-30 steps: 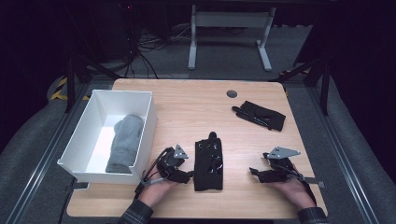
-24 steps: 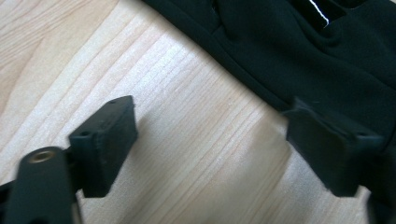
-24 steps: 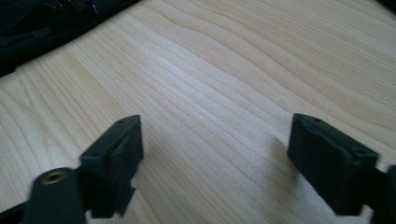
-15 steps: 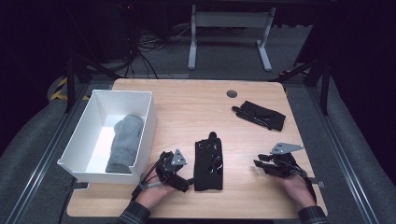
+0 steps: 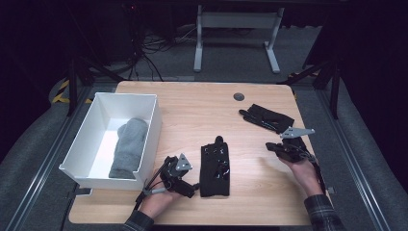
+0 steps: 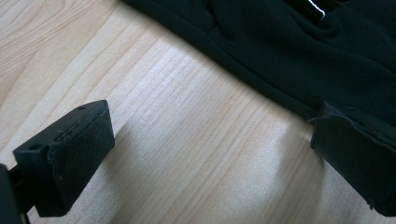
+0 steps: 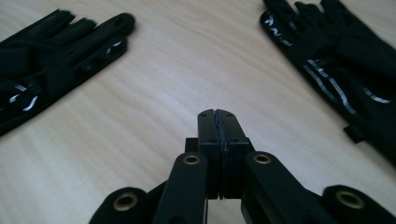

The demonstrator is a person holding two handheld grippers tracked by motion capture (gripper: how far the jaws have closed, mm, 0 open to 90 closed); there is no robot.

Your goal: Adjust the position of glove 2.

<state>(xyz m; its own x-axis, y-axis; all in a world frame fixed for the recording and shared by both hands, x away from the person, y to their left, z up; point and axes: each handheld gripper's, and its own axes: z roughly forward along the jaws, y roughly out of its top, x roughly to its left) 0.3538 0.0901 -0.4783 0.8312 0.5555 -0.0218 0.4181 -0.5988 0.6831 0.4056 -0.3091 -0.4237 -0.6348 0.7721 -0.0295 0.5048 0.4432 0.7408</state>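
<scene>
A black glove (image 5: 214,166) lies flat near the table's front, its fingers pointing away. My left gripper (image 5: 190,180) rests just left of its cuff. The jaws have just been opening and now stand open (image 6: 210,135), with bare wood between them; the glove's hem (image 6: 280,51) runs right at the right-hand fingertip (image 6: 355,158). A second black glove (image 5: 267,118) lies at the back right. My right gripper (image 5: 274,147) hovers in front of it, jaws just closed and shut on nothing (image 7: 218,121). In its view one glove (image 7: 60,42) is at left, the other (image 7: 336,60) at right.
A white bin (image 5: 149,130) stands at the table's left edge with a grey rolled cloth (image 5: 129,147) inside. A dark round grommet (image 5: 238,96) sits near the back edge. The wooden table (image 5: 192,115) is bare between the bin and the gloves.
My right hand has lifted and moved away from the front edge toward the far glove, its jaws closing. The left gripper's jaws spread wider while that hand stayed put.
</scene>
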